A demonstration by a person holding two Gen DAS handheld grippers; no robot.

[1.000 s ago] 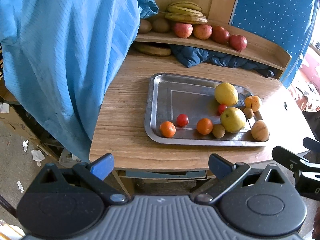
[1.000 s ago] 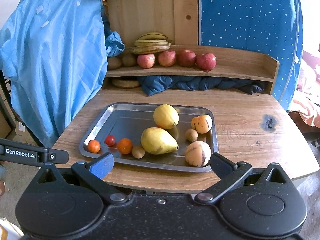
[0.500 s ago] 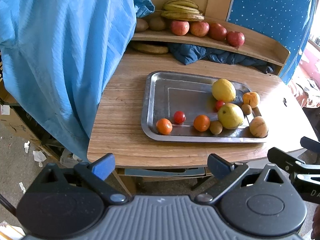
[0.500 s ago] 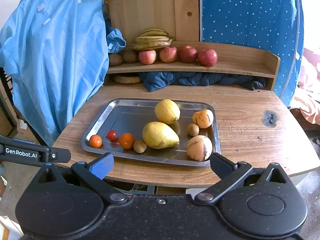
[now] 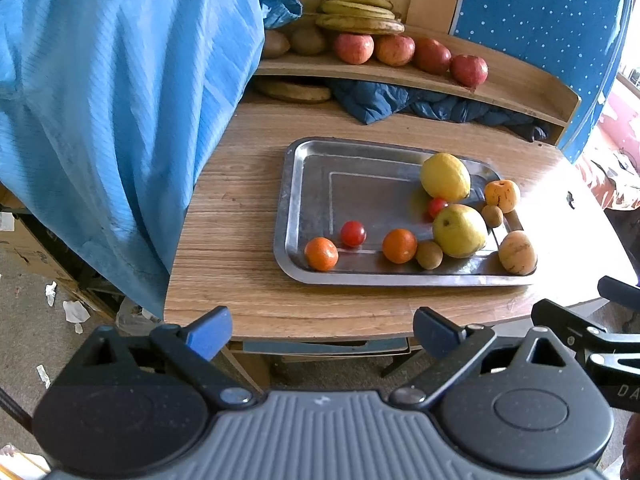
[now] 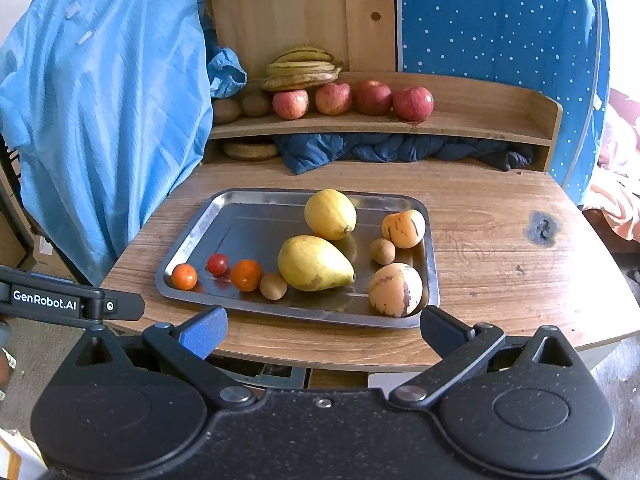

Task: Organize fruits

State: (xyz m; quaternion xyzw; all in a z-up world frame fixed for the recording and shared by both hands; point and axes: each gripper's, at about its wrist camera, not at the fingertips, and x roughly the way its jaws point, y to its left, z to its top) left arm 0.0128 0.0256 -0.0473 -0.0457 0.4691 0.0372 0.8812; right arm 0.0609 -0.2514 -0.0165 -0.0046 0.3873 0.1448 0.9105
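Note:
A steel tray (image 5: 316,176) (image 6: 240,224) lies on the wooden table. It holds a lemon (image 5: 445,177) (image 6: 330,214), a yellow pear (image 5: 460,231) (image 6: 314,263), two small oranges (image 5: 321,253) (image 5: 399,245), cherry tomatoes (image 5: 353,233) (image 6: 217,263), small brown fruits (image 6: 273,285) and two striped pale melons (image 6: 395,289) (image 6: 403,228). My left gripper (image 5: 322,330) is open and empty, short of the table's front edge. My right gripper (image 6: 322,330) is open and empty at the front edge, just before the tray.
A wooden shelf (image 6: 480,120) at the back carries several red apples (image 6: 413,103), bananas (image 6: 302,68) and brown fruits. Dark blue cloth (image 6: 380,150) lies under it. A light blue garment (image 6: 100,100) hangs at the left. The table has a dark stain (image 6: 542,228) at the right.
Both grippers have drawn back and risen a little; the tray and shelf look slightly farther away. Nothing on the table has moved.

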